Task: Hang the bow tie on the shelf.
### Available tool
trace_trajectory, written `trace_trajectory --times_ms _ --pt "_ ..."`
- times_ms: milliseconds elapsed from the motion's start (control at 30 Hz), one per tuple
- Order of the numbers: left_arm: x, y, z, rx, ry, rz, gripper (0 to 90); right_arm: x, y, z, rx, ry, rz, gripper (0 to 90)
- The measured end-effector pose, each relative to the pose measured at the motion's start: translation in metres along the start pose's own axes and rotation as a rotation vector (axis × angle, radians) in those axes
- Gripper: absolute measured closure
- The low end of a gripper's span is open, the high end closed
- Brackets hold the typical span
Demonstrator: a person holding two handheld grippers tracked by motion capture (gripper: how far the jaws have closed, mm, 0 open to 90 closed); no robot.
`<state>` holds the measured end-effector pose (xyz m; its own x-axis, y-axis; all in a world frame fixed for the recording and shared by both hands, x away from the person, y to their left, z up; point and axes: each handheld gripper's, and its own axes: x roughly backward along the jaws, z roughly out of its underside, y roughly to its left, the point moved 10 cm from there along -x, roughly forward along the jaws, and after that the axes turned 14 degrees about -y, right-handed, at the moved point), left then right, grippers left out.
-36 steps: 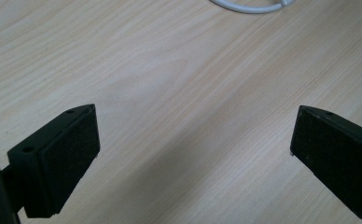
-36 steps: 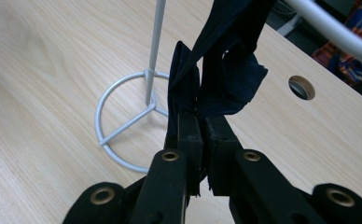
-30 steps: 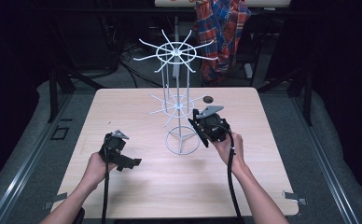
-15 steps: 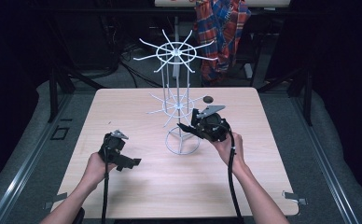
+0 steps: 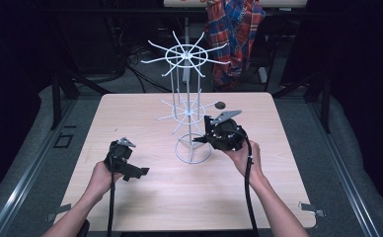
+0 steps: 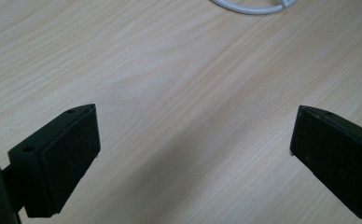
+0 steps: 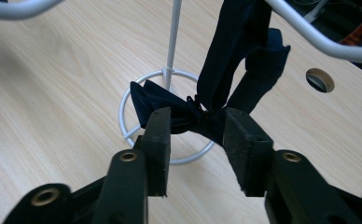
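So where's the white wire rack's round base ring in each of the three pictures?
High view: the base ring sits on the table at centre, just left of the right gripper.
Left gripper view: one arc of the ring at the top edge.
Right gripper view: centre, behind the dark cloth held in the jaws.
Shared landmark: the light wood tabletop.

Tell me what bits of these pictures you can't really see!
- High view: the dark bow is hidden behind the right gripper.
- Right gripper view: the bow's strap runs off the top edge, so whether it hangs on the white wire stand is unclear.
- Left gripper view: the open left gripper faces bare table; the stand's base ring is cut by the top edge.
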<state>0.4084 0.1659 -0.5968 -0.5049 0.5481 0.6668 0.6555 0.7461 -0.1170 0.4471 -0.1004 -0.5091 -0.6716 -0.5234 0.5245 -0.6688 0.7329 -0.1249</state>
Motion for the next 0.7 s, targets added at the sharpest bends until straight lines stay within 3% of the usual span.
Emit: trace_trajectory --times_ms 700 --pt "0.0 -0.001 0.0 0.002 -0.001 0.003 1.7 0.041 -0.012 0.006 -0.081 0.03 -0.001 29.1"
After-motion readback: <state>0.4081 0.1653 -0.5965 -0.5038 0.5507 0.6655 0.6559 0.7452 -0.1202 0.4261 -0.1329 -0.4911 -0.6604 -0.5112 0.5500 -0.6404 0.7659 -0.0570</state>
